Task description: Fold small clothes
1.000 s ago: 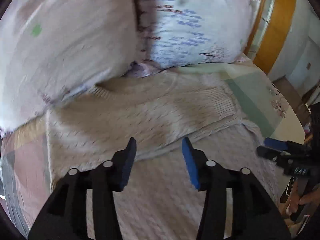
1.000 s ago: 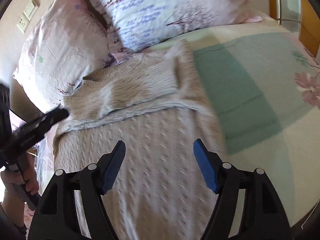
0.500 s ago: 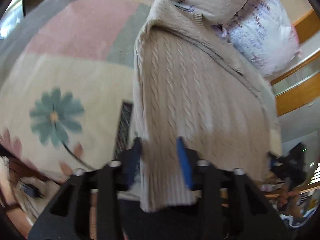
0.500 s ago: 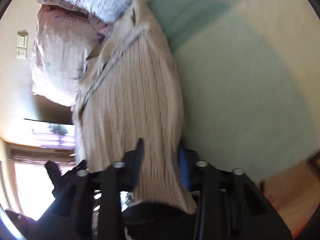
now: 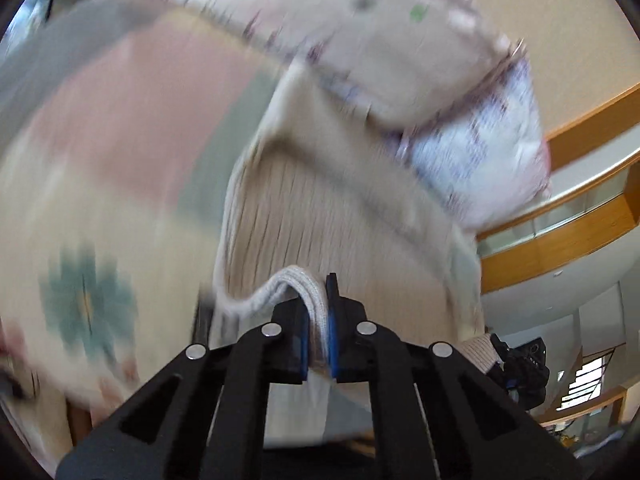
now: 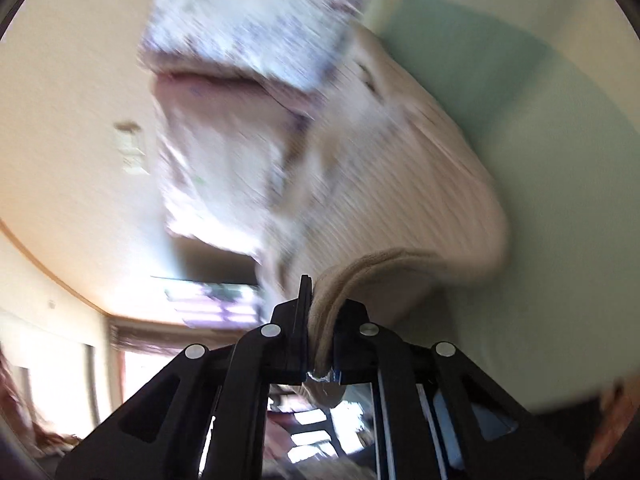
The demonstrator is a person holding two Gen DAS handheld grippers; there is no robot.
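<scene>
A beige cable-knit sweater [image 5: 320,216] lies on the bed, running from the pillows toward me. My left gripper [image 5: 318,320] is shut on the sweater's ribbed bottom hem at its left corner and lifts it off the bed. My right gripper [image 6: 320,312] is shut on the hem's other corner; the sweater [image 6: 420,184] curves up from the bed into its jaws. The right gripper also shows at the lower right of the left wrist view [image 5: 520,364], holding the hem. Both views are blurred by motion.
Two floral pillows [image 5: 400,40] [image 6: 248,20] sit at the head of the bed, over the sweater's collar. The bedsheet [image 5: 100,184] has pink, cream and green blocks with flowers; it is green [image 6: 540,120] right of the sweater. A wooden headboard rail [image 5: 560,216] is at right.
Both grippers dropped from above the sweater to its bottom hem, closed on the two corners, and now lift the hem off the bed.
</scene>
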